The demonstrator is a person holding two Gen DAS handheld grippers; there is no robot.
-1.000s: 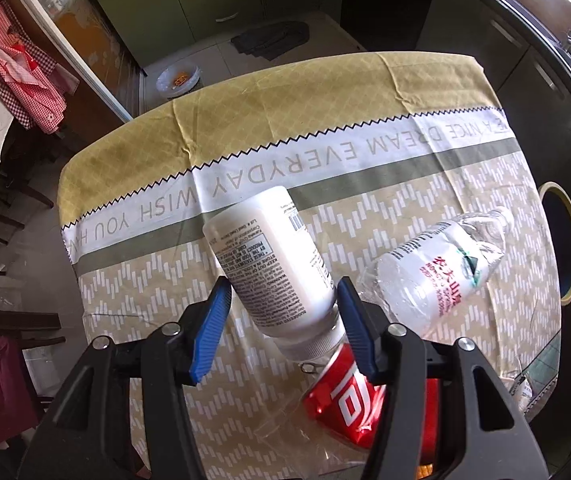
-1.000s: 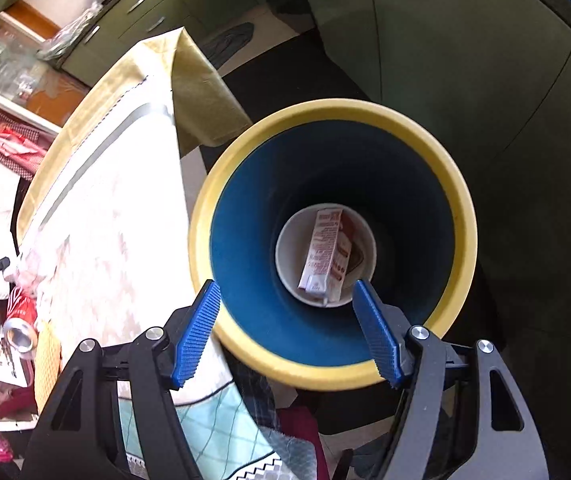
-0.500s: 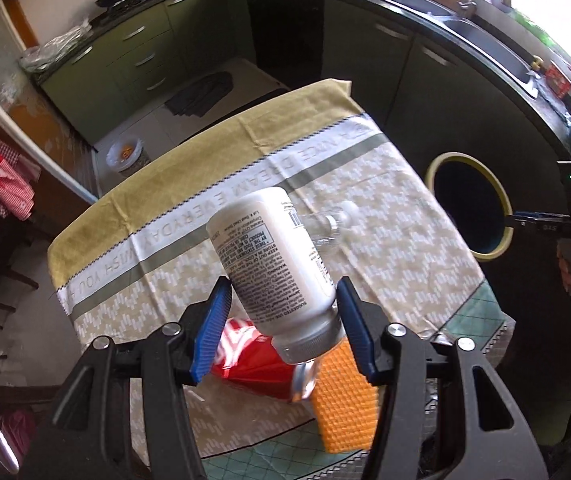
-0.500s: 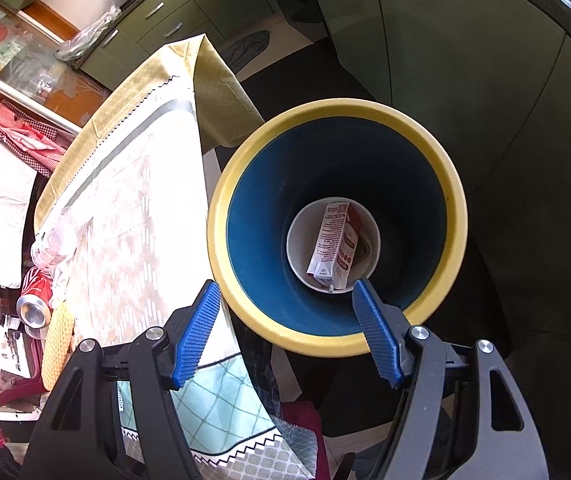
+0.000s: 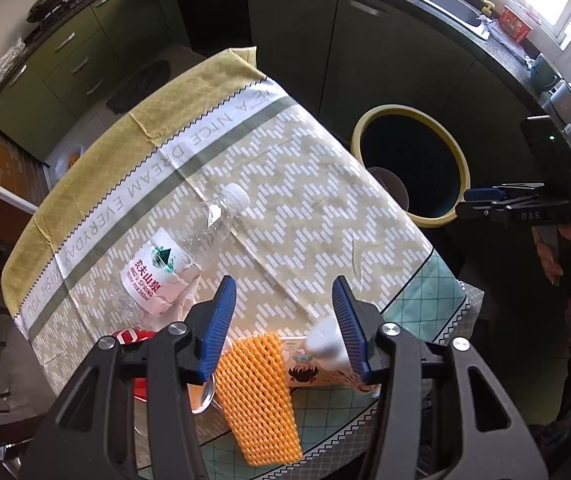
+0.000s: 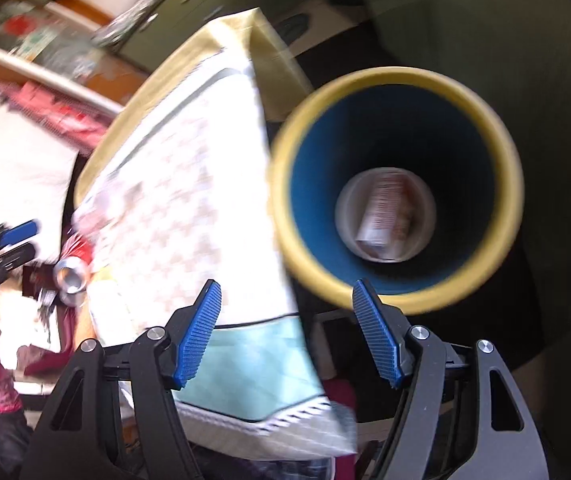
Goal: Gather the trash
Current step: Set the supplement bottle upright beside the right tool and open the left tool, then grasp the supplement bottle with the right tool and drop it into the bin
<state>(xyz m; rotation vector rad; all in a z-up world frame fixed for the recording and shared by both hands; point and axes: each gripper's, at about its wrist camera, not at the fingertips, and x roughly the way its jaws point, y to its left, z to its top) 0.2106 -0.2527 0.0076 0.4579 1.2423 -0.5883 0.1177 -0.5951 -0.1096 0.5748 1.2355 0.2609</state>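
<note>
My left gripper point(image 5: 283, 280) points down over the near part of the clothed table point(image 5: 325, 208), its jaws closing with no thing clamped between them. A blurred white rounded thing point(image 5: 325, 342) shows against the inner side of its right finger; what it is I cannot tell. Below lie an orange foam net point(image 5: 257, 396), a printed carton point(image 5: 317, 376), a red can point(image 5: 133, 336) and a clear water bottle point(image 5: 181, 256). The yellow-rimmed blue bin point(image 6: 385, 74) stands off the table's right edge with a carton point(image 6: 385, 212) inside. My right gripper point(image 6: 287, 284) is open and empty beside the bin.
In the left wrist view the bin point(image 5: 461, 160) sits on the dark floor, with the right gripper point(image 5: 481, 196) and a person's hand beyond it. Green cabinets and a dark counter ring the room. The tablecloth's corner point(image 6: 261, 380) hangs under the right gripper.
The white bottle that sat between the left jaws is no longer there. The left view swung right across the table. The right view slid left off the bin and is now blurred.
</note>
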